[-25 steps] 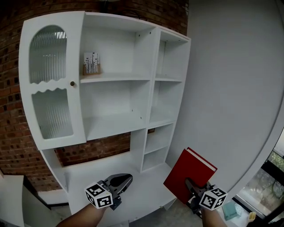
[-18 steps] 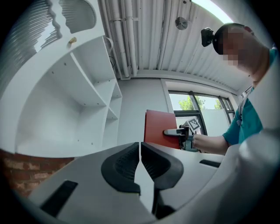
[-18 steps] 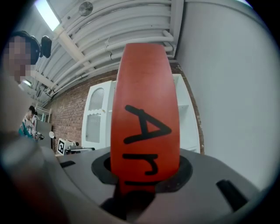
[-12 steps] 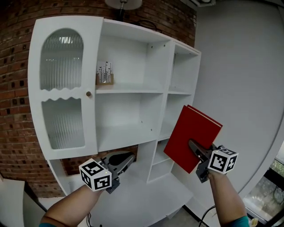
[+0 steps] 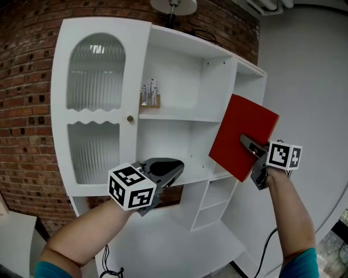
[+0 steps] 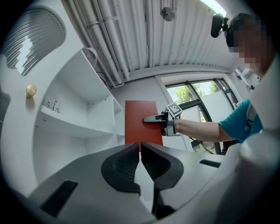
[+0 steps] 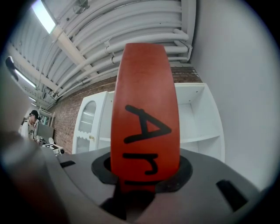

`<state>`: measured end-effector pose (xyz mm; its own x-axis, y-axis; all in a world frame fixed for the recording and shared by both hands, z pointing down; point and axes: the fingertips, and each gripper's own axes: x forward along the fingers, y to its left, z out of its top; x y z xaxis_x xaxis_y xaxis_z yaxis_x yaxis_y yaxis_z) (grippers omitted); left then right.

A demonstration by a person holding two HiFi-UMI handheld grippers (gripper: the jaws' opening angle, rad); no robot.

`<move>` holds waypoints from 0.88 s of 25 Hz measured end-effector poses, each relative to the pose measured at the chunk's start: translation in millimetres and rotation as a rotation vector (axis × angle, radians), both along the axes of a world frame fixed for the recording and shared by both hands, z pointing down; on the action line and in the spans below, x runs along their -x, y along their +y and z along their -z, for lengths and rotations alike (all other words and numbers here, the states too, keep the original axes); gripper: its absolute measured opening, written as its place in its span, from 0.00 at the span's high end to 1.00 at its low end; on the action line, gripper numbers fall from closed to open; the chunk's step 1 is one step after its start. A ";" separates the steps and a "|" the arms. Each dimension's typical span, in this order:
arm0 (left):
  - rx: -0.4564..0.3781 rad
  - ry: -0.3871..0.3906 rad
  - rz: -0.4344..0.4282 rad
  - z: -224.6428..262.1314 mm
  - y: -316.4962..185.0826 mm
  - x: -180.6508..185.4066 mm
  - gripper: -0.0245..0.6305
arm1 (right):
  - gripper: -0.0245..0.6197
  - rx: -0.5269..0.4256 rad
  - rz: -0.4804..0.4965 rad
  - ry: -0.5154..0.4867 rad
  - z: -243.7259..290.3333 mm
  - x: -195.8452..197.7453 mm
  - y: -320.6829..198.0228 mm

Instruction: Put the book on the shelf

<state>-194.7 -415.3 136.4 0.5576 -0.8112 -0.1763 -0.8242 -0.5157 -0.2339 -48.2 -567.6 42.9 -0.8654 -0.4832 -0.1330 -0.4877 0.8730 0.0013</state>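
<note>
Red book [image 5: 243,130] sits clamped in the right gripper [image 5: 251,145] before the white shelf unit's [image 5: 176,117] right-hand edge, while the left gripper [image 5: 173,169] has its jaws together, empty.

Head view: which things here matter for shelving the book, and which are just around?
In the job: red book, clamped in the right hand-held gripper; white shelf unit.
Just there: left hand-held gripper, shut and empty; small wooden holder; brick wall; lamp.
</note>
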 end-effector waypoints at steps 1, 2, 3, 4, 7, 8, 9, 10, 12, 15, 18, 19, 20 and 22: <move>-0.002 -0.007 0.005 5.0 -2.1 1.4 0.92 | 0.70 -0.002 -0.001 -0.007 11.7 4.2 -5.0; -0.003 -0.009 0.008 9.8 -4.1 3.3 0.92 | 0.70 -0.007 -0.002 -0.015 23.7 8.6 -10.0; -0.003 -0.008 0.010 14.5 -5.8 5.5 0.92 | 0.70 -0.013 -0.003 -0.022 35.6 13.4 -14.8; -0.003 -0.006 0.011 19.1 -7.3 7.8 0.92 | 0.70 -0.019 -0.005 -0.026 46.7 18.3 -19.4; -0.001 0.010 0.015 34.7 -11.3 16.1 0.92 | 0.70 -0.024 -0.008 -0.035 75.9 34.4 -31.6; 0.002 0.018 0.015 40.0 -12.7 19.1 0.92 | 0.70 -0.023 -0.008 -0.038 83.9 40.3 -35.7; 0.005 0.025 0.017 44.8 -14.1 22.3 0.92 | 0.70 -0.022 -0.010 -0.039 90.6 46.6 -39.9; 0.008 0.030 0.019 49.2 -15.6 25.7 0.92 | 0.70 -0.022 -0.013 -0.037 96.2 53.5 -44.2; 0.014 0.034 0.029 57.2 -19.3 32.9 0.92 | 0.70 -0.024 -0.021 -0.027 105.1 68.1 -52.7; 0.016 0.027 0.046 69.4 -25.7 42.8 0.92 | 0.70 -0.016 -0.037 0.010 113.9 84.6 -64.0; 0.018 0.022 0.049 80.4 -28.1 50.3 0.92 | 0.69 -0.005 -0.042 0.054 123.5 88.1 -66.6; 0.017 0.020 0.047 83.6 -28.2 51.9 0.92 | 0.69 -0.010 -0.040 0.054 128.4 86.8 -65.2; 0.014 0.018 0.044 86.3 -28.3 53.3 0.92 | 0.69 -0.017 -0.041 0.050 133.0 85.3 -64.2; 0.008 0.014 0.043 90.3 -28.6 56.2 0.92 | 0.69 -0.024 -0.046 0.043 139.6 84.2 -65.4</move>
<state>-250.9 -443.9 46.1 0.5194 -0.8359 -0.1776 -0.8490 -0.4813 -0.2180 -132.4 -633.0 -96.7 -0.8476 -0.5194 -0.1082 -0.5261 0.8493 0.0436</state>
